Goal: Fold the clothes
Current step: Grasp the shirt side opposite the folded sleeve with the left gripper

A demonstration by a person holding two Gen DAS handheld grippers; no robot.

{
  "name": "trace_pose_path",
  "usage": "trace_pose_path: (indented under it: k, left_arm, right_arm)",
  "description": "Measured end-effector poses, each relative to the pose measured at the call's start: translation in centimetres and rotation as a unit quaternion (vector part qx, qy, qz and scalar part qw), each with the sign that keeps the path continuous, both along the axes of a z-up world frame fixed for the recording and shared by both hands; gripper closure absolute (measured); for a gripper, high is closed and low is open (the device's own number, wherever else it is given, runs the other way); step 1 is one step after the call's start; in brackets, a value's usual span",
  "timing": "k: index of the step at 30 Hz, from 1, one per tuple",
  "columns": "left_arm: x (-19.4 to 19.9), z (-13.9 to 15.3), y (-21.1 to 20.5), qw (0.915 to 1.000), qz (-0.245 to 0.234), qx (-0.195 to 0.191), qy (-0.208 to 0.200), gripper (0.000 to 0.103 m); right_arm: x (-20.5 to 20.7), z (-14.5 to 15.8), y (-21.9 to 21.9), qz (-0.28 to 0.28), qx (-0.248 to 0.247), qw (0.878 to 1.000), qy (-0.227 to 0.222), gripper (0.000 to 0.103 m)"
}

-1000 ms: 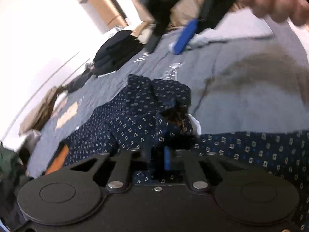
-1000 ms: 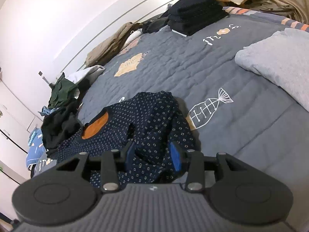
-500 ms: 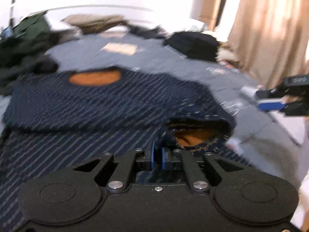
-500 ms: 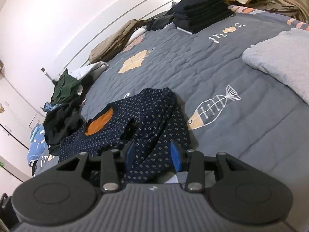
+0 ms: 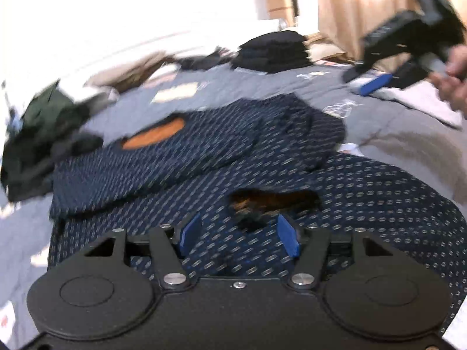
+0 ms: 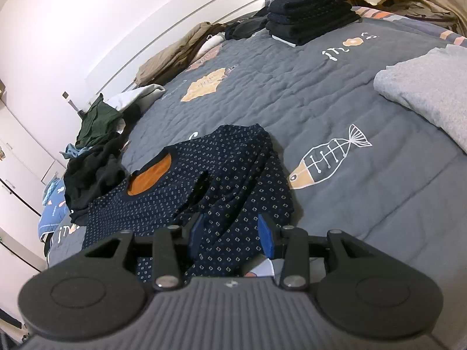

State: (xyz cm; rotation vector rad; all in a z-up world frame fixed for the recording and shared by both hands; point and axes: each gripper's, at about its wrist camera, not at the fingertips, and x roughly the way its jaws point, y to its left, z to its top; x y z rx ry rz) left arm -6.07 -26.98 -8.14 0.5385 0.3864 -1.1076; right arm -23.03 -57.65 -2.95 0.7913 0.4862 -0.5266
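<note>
Left gripper [image 5: 238,237], jaws just spreading, released the limp navy patterned sweater [image 5: 221,151] (best pinched at hems); right gripper [image 6: 232,233] hovered, fingers apart.

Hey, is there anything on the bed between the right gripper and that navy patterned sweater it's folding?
Nothing visible. The right gripper sits directly over the navy patterned sweater, jaws apart with fabric showing between its blue pads. The black clothes heap lies off to the sweater's left edge, the grey folded garment far right.
</note>
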Motion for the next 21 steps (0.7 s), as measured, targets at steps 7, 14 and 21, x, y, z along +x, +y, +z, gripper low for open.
trace_pose_path:
  k: [7,14,21]
  left_arm:
    - [-4.0,-1.2,-2.8,0.9976,-0.055,0.005,-0.042,0.039]
    - [-4.6,-2.9,-5.3,0.9949,-0.069,0.019,-0.071,0.039]
    - [-1.2,-3.2,-5.9,0.9992,-0.02,0.03,-0.018,0.07]
  right_arm:
    - [0.1,-0.1,0.1,0.006,0.003,1.0,0.005,0.063]
    - [0.3,-0.3,0.1,0.007,-0.007,1.0,0.015,0.063]
    - [0.5,-0.3,0.2,0.009,-0.01,1.0,0.015,0.063]
